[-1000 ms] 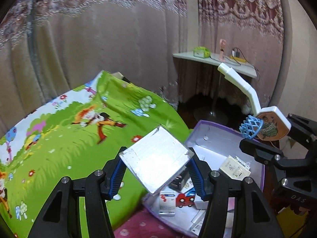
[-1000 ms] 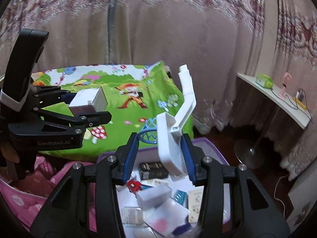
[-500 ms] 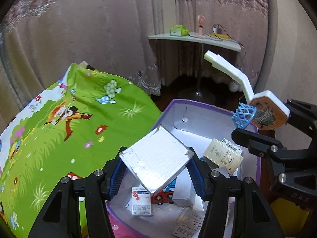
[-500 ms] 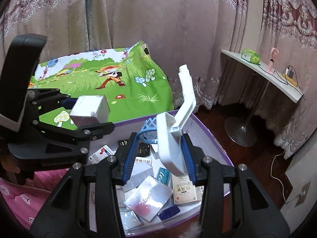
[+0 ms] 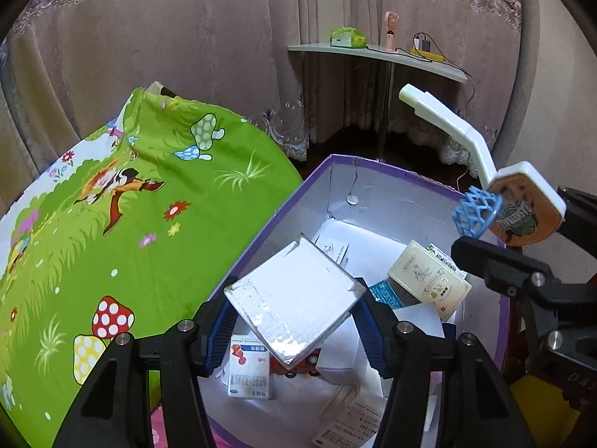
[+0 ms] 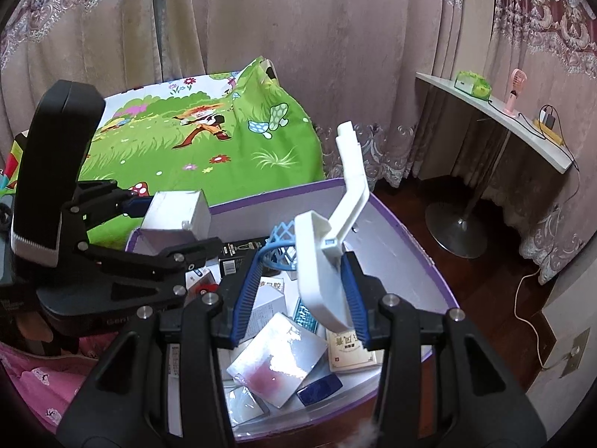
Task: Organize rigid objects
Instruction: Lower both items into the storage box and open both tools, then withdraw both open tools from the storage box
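White, foil-faced box (image 5: pixel 294 300) sits clamped corner-on between the blue pads of my left tongs (image 5: pixel 294 321); the opening is moderate, set by the box's width. Left wrist view: the box hangs above the near-left part of the purple-rimmed storage box (image 5: pixel 391 177), over a small medicine carton (image 5: pixel 249 371) and a toy with a red car print (image 5: pixel 294 366). To place it well, I judge I should lower it toward a flat spot among the cartons, level the face before letting go, and keep clear of the right tongs working beside me. Risk: a corner grip may let it twist on release.

Right wrist view: my right tongs (image 6: pixel 298 291) are closed partway on the white backboard of a toy basketball hoop (image 6: pixel 321 272); its blue net ring (image 6: pixel 281 242) juts left and the bent white arm rises above the far wall. It hangs over the middle of the storage box, above a pink-tinted flat pack (image 6: pixel 280 358) and a cream booklet (image 6: pixel 349 349). I judge the long arm should be laid down along the box, not left upright, or it will stick out over the rim. Backboard looks rigid plastic, smooth; pads hold its flat faces.
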`<action>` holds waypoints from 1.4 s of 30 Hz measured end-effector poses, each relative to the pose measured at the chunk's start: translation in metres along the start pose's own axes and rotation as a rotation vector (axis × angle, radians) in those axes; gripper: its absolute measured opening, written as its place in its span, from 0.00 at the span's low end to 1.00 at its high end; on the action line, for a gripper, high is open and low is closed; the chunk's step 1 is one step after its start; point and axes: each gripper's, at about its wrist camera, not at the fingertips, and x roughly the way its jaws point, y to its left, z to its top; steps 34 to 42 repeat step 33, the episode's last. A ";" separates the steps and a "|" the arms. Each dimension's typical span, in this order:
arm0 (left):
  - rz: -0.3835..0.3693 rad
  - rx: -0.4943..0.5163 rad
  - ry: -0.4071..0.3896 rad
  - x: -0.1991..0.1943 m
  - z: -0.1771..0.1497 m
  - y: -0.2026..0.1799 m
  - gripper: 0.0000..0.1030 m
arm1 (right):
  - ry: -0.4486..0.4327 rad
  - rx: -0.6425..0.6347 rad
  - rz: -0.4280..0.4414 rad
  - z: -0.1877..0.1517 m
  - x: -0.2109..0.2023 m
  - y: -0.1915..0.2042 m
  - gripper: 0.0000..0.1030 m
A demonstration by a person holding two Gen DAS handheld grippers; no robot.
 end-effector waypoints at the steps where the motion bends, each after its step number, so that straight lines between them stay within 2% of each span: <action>1: -0.003 -0.005 -0.006 -0.001 0.000 0.001 0.58 | 0.001 0.001 0.001 0.000 0.000 0.000 0.47; 7: -0.022 -0.016 -0.058 -0.011 0.002 0.003 0.58 | 0.006 -0.001 0.006 0.000 0.004 0.001 0.47; 10: -0.027 -0.001 -0.048 -0.011 0.003 0.001 0.67 | 0.000 -0.006 0.007 0.002 0.004 0.003 0.49; 12: 0.033 0.015 -0.052 -0.012 0.005 0.001 0.73 | 0.007 -0.009 -0.007 0.003 0.005 0.001 0.61; 14: 0.025 -0.003 -0.066 -0.014 0.006 0.006 0.77 | 0.018 -0.002 -0.031 0.002 0.006 -0.001 0.78; 15: 0.010 -0.016 -0.077 -0.018 0.007 0.009 0.80 | 0.022 0.003 -0.038 0.001 0.007 -0.003 0.79; 16: 0.038 -0.010 -0.093 -0.022 0.010 0.008 0.81 | 0.025 0.004 -0.041 0.001 0.007 -0.004 0.80; 19: 0.260 0.017 -0.122 -0.033 0.015 0.002 0.84 | 0.037 0.005 -0.036 -0.001 0.008 -0.005 0.80; 20: 0.305 0.019 -0.133 -0.036 0.015 0.001 0.84 | 0.038 0.003 -0.030 -0.001 0.009 -0.004 0.80; 21: 0.307 0.017 -0.144 -0.038 0.014 0.001 0.84 | 0.037 0.001 -0.028 -0.001 0.009 -0.003 0.80; 22: 0.277 0.014 -0.142 -0.039 0.013 0.002 0.84 | 0.038 -0.003 -0.027 -0.001 0.009 -0.002 0.80; 24: 0.191 0.006 -0.092 -0.033 0.013 0.005 0.84 | 0.043 -0.008 -0.029 -0.001 0.010 -0.001 0.80; 30: 0.101 0.018 0.000 -0.016 0.007 0.001 0.84 | 0.067 0.005 -0.043 -0.004 0.012 -0.005 0.80; 42: 0.098 0.006 -0.015 -0.016 0.000 -0.001 0.84 | 0.075 0.017 -0.053 -0.005 0.013 -0.009 0.80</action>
